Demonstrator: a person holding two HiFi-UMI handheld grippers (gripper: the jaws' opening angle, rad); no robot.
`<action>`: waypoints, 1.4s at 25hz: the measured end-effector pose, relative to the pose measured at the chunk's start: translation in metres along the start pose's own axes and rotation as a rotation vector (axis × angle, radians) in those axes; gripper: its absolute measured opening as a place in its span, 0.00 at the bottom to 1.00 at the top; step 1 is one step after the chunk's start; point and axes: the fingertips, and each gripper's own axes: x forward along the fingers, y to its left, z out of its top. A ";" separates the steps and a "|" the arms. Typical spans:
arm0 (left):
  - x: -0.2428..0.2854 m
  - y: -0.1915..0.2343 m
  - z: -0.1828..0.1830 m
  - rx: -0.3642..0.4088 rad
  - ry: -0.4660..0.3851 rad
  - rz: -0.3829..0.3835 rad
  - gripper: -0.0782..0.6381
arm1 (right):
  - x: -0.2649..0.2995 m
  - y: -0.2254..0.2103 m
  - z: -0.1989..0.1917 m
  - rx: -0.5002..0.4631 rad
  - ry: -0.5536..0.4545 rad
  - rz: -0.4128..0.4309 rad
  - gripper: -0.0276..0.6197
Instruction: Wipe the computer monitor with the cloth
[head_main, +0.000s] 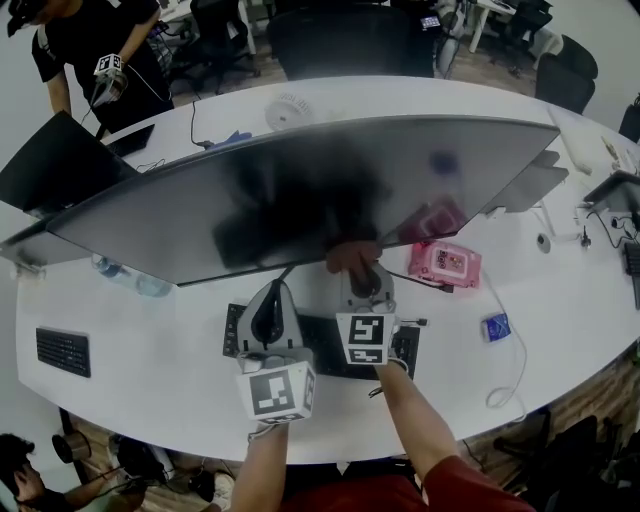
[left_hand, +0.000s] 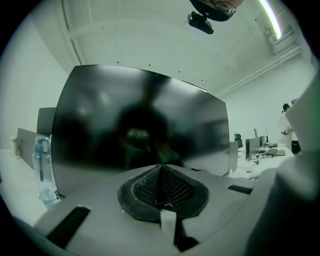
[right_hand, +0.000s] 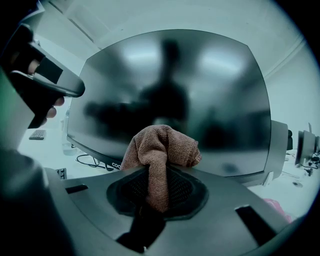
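Right hand-held gripper (right_hand: 156, 192), clamped on the cloth (right_hand: 161, 147), holds it near the monitor (right_hand: 200, 85)'s lower edge at centre frame, most wiping apparently left, while the left hand-held gripper (left_hand: 161, 189) is closed, empty.

Fuzzy terry cloth (right_hand: 161, 150), glossy dark monitor (right_hand: 175, 95), smooth white table (head_main: 180, 360)

On the lower bezel of the monitor (right_hand: 200, 90) you can read only the start of a white brand mark, "co", just left of the cloth (right_hand: 161, 150), which hides the rest. Small white letters beginning "CO" also show low between your left tongs (left_hand: 160, 172); what they stand on is unclear. Print on the pink packet (head_main: 444, 263) is too small to read.
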 end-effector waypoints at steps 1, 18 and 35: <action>0.002 -0.005 0.000 0.003 0.001 -0.003 0.14 | -0.001 -0.006 -0.002 0.001 0.001 -0.003 0.16; 0.054 -0.115 -0.008 0.000 0.017 -0.068 0.14 | -0.016 -0.132 -0.031 0.005 0.016 -0.066 0.16; 0.095 -0.190 -0.016 0.005 0.035 -0.151 0.14 | -0.028 -0.213 -0.050 0.007 0.037 -0.133 0.16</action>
